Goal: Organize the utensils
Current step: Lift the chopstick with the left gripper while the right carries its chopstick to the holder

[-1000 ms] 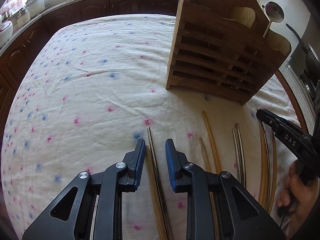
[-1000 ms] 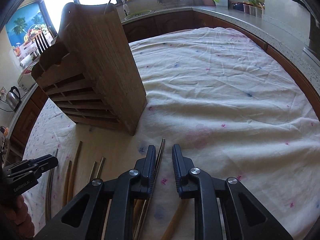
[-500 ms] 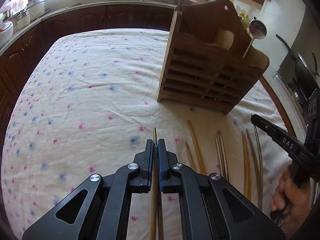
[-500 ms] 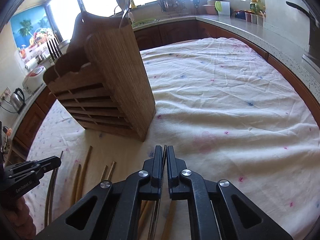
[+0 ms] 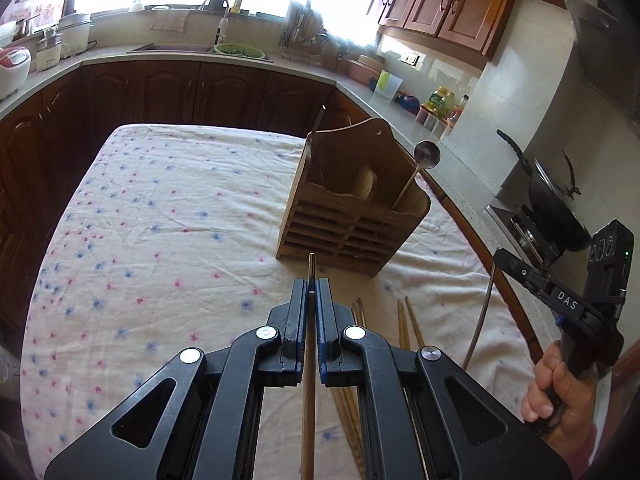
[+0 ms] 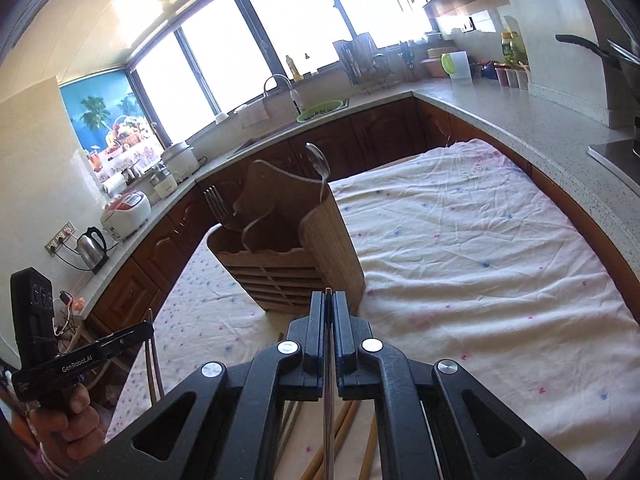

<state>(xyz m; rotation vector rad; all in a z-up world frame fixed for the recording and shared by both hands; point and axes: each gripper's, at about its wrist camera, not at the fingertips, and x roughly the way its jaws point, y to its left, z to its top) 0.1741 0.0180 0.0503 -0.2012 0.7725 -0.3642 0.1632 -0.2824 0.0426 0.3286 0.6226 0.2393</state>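
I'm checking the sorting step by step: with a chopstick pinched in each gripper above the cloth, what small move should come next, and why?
Probably carry both forward over the wooden holder and tip them upright. The left gripper is shut on a brown chopstick, the right gripper on a metal chopstick. The holder's compartments open upward, and a spoon already stands in one.
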